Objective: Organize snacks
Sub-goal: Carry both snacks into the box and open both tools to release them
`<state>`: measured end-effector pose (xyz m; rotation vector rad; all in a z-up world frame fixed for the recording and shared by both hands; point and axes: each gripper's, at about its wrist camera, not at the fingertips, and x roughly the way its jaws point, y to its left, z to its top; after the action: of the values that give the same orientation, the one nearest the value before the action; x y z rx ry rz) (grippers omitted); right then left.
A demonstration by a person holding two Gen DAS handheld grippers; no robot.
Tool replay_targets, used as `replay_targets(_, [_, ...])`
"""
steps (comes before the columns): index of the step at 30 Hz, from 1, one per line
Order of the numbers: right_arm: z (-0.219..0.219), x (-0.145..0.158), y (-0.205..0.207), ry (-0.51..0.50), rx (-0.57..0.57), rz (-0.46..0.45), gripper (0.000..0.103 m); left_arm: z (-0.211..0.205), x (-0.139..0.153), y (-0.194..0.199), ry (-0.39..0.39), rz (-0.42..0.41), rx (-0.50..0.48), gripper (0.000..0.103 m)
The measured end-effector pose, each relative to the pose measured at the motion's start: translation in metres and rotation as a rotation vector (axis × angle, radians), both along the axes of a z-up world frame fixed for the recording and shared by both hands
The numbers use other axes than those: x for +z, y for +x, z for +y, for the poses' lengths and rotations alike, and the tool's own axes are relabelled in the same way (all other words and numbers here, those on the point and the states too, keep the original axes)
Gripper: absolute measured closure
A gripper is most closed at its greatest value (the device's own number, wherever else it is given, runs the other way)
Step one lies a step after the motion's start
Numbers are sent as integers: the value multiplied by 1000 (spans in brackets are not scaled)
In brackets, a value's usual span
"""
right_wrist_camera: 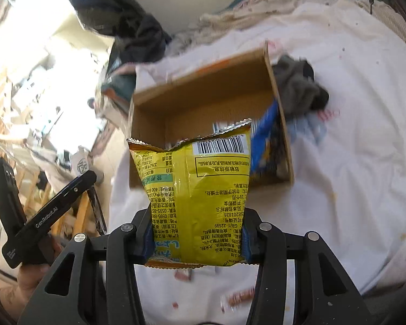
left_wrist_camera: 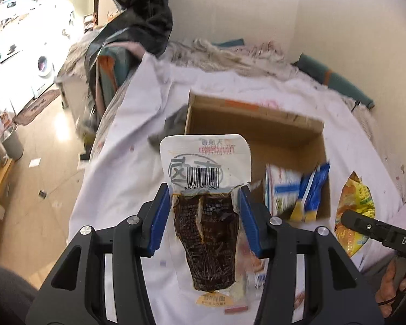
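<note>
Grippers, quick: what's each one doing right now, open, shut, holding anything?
Left gripper: shut on the brown vacuum-packed snack, held above the bed.
Right gripper: shut on the yellow snack bag, in front of the cardboard box.

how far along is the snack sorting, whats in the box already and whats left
Partly done. The cardboard box already holds blue-and-white snack packets against one wall. In hand: the left tool grips a vacuum-packed brown snack, and the right tool grips a yellow snack bag, both held near the box. Left: a few small wrapped snacks on the white sheet, blurred.
</note>
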<state>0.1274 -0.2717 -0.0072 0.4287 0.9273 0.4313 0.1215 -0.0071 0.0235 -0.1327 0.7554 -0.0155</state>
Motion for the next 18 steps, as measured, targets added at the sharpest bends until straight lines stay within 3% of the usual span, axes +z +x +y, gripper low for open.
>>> replay_targets(4, [5,10,25,-22,3,-28,53,0,10,32,-12,-20,-6,57])
replay_targets(8, [12,3,52,-27,19,-26,53,-12,7,60,29,-36,-44,57])
replay_targets(18, [28,-26,93,-50,40,-17,53,-40,-30,102,114,-28,-143,58])
